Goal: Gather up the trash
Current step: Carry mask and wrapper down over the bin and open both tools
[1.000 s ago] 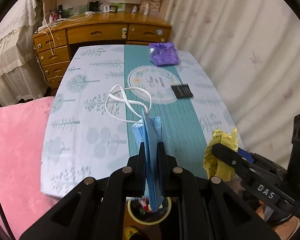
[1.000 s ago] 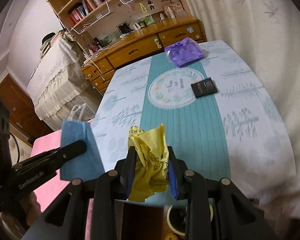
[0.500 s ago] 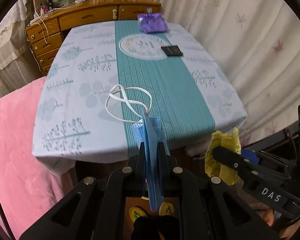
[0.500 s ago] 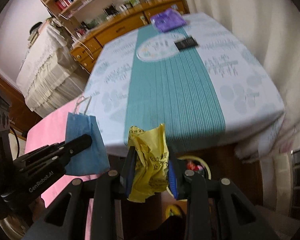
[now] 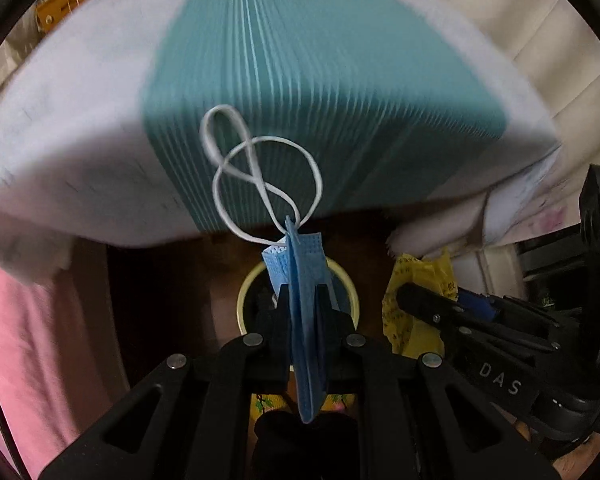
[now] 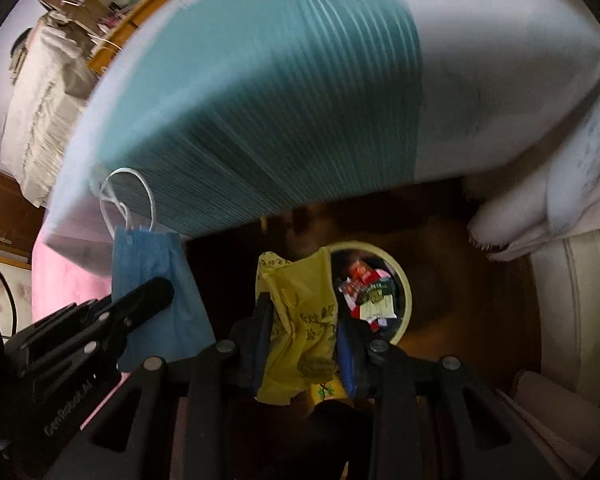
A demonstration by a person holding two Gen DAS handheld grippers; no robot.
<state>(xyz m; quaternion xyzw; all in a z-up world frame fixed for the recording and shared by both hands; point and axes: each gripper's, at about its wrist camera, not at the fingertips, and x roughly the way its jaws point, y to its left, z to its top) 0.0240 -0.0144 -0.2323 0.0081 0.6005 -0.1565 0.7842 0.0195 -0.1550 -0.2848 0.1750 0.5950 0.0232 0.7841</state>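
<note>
Over the bin (image 6: 404,280) below the table (image 5: 320,80), left tongs (image 5: 304,308) pinch the mask (image 5: 300,280), right tongs (image 6: 302,316) clamp a yellow wrapper (image 6: 304,300); next is probably just letting go.

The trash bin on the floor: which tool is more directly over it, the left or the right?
Left. The left tool, holding the blue mask, lines up over the bin; the right tool, holding the yellow wrapper, is beside its rim.

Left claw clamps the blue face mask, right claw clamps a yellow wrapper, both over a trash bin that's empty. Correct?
Not quite: the trash bin isn't empty. The right wrist view shows red and white packaging already lying inside it. The rest holds: the left claw clamps the blue face mask and the right claw clamps the yellow wrapper, both above the bin.
</note>
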